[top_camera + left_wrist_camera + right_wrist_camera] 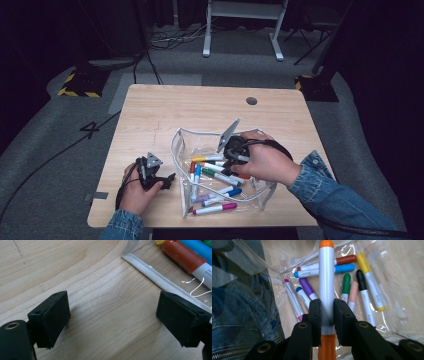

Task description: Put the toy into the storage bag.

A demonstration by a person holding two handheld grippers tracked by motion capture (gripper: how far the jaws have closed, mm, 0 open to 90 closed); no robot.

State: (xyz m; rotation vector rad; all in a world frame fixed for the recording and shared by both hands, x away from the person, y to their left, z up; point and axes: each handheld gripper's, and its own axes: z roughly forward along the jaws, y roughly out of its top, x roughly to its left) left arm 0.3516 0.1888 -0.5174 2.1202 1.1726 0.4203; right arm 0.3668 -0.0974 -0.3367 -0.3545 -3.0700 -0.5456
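A clear plastic pouch point(176, 145) lies open on the wooden table point(200, 105), with several coloured markers point(220, 196) inside. My right gripper point(234, 152) reaches into the pouch. In the right gripper view that gripper point(327, 312) is shut on an orange-capped marker point(326, 277) with a white barrel, held above the loose markers point(367, 287). My left gripper point(167, 180) rests on the table just left of the pouch. It stands open point(112, 315) over bare wood, with the pouch's seam point(150, 272) and a red marker point(182, 256) close by its far jaw.
A round cable hole point(251, 100) sits near the table's far right. Bare tabletop stretches behind and to the left of the pouch. Cables and a black-and-yellow striped base point(80, 82) lie on the grey floor beyond. A denim sleeve point(237, 315) shows through the pouch wall.
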